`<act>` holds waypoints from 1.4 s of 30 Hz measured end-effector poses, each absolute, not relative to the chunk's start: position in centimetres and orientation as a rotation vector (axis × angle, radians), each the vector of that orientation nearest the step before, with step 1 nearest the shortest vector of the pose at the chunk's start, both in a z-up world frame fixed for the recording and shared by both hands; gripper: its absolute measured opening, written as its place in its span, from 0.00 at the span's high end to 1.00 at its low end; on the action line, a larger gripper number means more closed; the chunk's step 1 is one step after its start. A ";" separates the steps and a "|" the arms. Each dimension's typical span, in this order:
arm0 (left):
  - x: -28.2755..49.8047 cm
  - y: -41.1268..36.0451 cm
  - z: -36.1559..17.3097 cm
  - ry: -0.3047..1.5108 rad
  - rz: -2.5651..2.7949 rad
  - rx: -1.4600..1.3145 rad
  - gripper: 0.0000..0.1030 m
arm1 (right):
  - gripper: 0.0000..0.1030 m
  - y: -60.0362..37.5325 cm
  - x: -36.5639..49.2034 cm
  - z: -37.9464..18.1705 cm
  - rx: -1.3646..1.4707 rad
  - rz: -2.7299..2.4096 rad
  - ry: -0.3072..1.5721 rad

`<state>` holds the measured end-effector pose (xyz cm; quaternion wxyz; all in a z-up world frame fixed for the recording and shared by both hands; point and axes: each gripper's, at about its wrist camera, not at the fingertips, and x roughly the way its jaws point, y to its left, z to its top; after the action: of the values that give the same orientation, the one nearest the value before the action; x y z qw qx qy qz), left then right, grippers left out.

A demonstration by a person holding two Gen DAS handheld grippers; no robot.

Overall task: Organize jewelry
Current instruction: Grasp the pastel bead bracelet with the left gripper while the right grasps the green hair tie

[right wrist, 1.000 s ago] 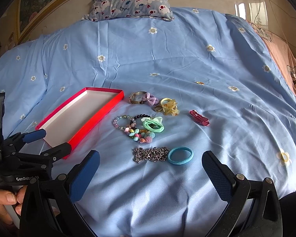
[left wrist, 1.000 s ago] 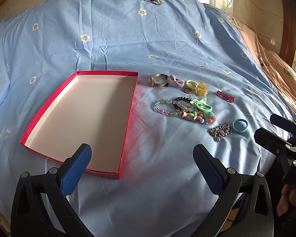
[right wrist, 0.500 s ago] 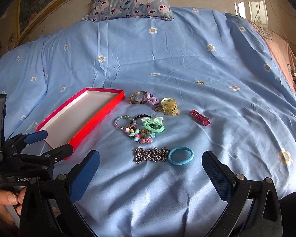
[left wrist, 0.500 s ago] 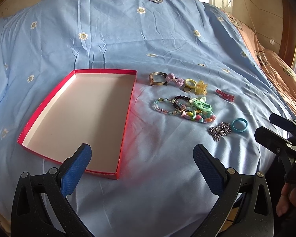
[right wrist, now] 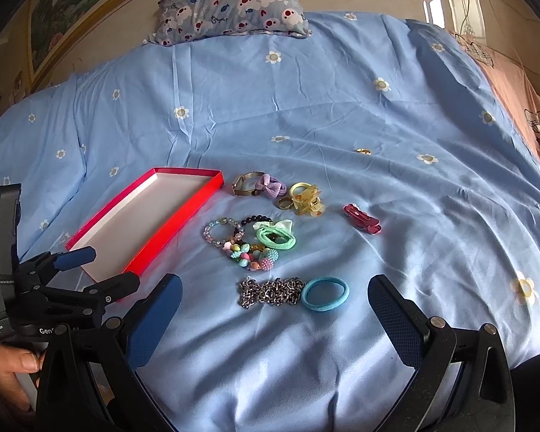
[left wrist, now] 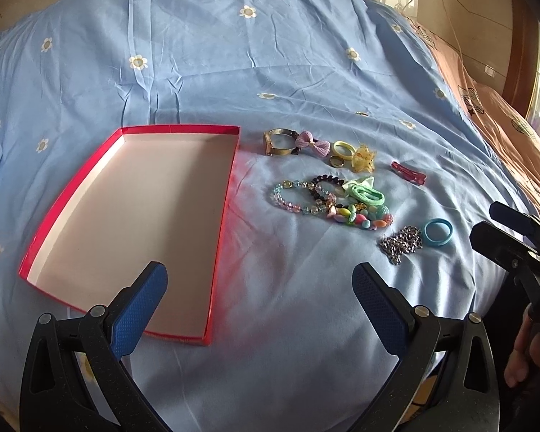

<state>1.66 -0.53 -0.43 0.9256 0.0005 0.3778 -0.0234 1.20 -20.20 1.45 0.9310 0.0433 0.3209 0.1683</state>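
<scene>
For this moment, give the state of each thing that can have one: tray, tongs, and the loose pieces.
Red tray: empty, on the bedspread.
Left tongs: open, holding nothing.
Right tongs: open, holding nothing.
Silver chain: bunched, outside the tray.
Blue hair tie: flat, beside the chain.
Beaded bracelets: piled together, overlapping.
Red hair clip: lying apart from the pile.

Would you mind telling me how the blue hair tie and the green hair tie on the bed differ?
The blue hair tie is one plain loop lying open and round; the green hair tie is several thin strands bunched together with a pale bow. The blue one lies apart beside the silver chain; the green one touches the beaded bracelets. Both lie flat on the bedsheet, outside the red tray.
</scene>
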 end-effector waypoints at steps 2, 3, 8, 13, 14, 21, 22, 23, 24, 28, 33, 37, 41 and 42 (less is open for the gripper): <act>2.3 -0.6 -0.3 0.778 -0.058 0.014 0.03 | 0.03 -20.4 1.7 1.4 0.093 0.351 0.667; 2.6 -0.7 -0.3 0.778 -0.064 0.020 0.04 | 0.04 -20.5 2.0 1.4 0.096 0.356 0.673; 4.6 -0.9 -0.1 0.794 -0.099 0.043 0.15 | 0.19 -20.9 3.8 1.1 0.121 0.380 0.712; 6.8 -1.0 -0.1 0.821 -0.141 0.039 0.23 | 0.36 -21.0 6.1 0.8 0.141 0.394 0.751; 7.2 -1.1 -0.1 0.824 -0.148 0.046 0.24 | 0.38 -21.0 6.6 0.7 0.144 0.399 0.761; 9.8 -2.3 -0.6 0.868 -0.219 0.088 0.36 | 0.44 -19.9 9.9 0.0 0.143 0.441 0.822; 10.2 -2.4 -0.7 0.878 -0.225 0.095 0.36 | 0.46 -19.9 10.3 -0.2 0.143 0.444 0.833; 10.6 -2.5 -0.9 0.889 -0.228 0.100 0.37 | 0.49 -19.8 10.8 -0.4 0.144 0.448 0.845; 11.1 -2.5 -1.1 0.904 -0.229 0.104 0.38 | 0.50 -19.7 11.2 -0.6 0.144 0.450 0.856; 13.2 -2.3 -2.2 0.963 -0.222 0.090 0.41 | 0.50 -19.5 12.6 -1.5 0.135 0.452 0.894; 15.0 -2.8 -3.6 1.018 -0.226 0.106 0.50 | 0.55 -19.0 14.1 -2.5 0.121 0.464 0.938; 15.9 -3.5 -4.6 1.056 -0.234 0.136 0.54 | 0.60 -18.7 15.0 -3.3 0.110 0.469 0.967; 16.3 -3.4 -5.0 1.067 -0.241 0.129 0.56 | 0.68 -18.3 15.6 -4.0 0.098 0.479 0.993; 16.3 -3.4 -5.1 1.067 -0.248 0.121 0.60 | 0.71 -18.2 15.7 -4.1 0.092 0.480 0.996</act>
<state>16.29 -3.37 -5.07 0.8519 0.0574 0.5071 -0.1176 15.71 -18.16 -4.08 0.8500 0.0435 0.4729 0.2281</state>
